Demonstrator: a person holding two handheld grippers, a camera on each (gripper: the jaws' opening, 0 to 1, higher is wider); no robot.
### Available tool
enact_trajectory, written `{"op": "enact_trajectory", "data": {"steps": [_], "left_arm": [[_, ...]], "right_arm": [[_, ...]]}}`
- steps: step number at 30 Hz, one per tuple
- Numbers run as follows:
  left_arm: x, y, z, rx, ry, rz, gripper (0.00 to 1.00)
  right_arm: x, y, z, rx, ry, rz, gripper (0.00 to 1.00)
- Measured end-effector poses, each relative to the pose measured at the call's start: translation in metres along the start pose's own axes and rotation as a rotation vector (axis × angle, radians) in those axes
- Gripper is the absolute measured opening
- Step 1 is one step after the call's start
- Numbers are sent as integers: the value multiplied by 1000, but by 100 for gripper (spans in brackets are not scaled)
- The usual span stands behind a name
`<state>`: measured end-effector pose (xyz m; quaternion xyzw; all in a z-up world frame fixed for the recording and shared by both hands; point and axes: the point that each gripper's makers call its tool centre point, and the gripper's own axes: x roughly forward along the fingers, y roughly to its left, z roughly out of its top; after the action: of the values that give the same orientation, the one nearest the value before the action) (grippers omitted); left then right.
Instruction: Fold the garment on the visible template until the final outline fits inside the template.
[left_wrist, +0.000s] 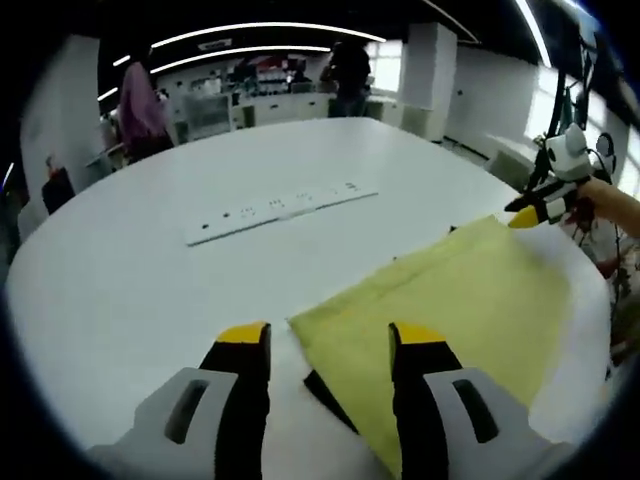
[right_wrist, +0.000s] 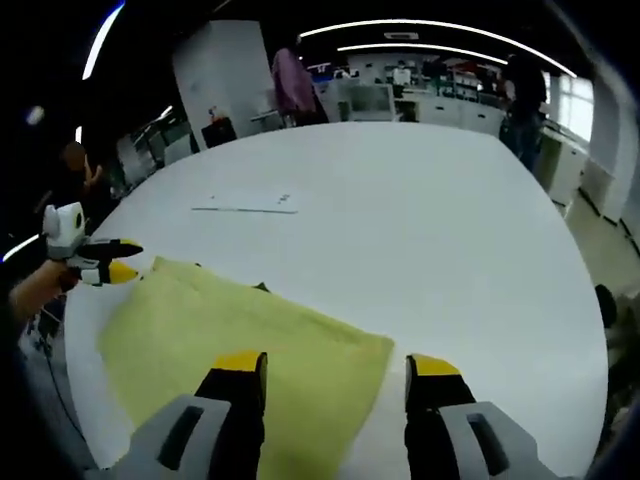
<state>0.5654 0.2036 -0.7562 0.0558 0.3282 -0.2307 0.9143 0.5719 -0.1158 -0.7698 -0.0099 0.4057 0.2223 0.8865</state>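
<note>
Room: big open office, curved light strips on a dark ceiling, people standing at the far counters (left_wrist: 270, 95).
Surface: huge white oval table (left_wrist: 150, 270), pretty bare.
Left gripper (left_wrist: 330, 335): yellow-tipped jaws spread apart, nothing clamped between them; the near corner of the garment sits right in the gap, with the right-hand jaw over the cloth and the other one over bare table.
Right gripper (right_wrist: 337, 365): jaws apart too, holding nothing; the garment's corner edge runs between them, one jaw over fabric, the other over table.
Garment (left_wrist: 450, 310): yellow-green cloth lying flat, looks folded into a rough rectangle; a bit of something dark pokes out under its near edge in the left gripper view.
Template: a white sheet (left_wrist: 585, 350) shows past the cloth's edges; can't really tell where its outline runs.
Further out: a white power strip (left_wrist: 280, 212) lies flat on the table, well apart from the cloth.
</note>
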Motion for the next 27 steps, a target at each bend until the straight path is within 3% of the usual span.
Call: {"op": "enact_trajectory", "data": {"steps": [8,13,27], "left_arm": [[-22,-13,-6,35,-10,-41,63],[-31,-21,-15,47,0,-60,67],[-58,-38,-47,17,13,-82,64]], "right_arm": [[-16,18,-6,-61,20,53,68],[-26,25,-16,-79,36,72,72],[-54,40,-54,-82,60,101,74]]}}
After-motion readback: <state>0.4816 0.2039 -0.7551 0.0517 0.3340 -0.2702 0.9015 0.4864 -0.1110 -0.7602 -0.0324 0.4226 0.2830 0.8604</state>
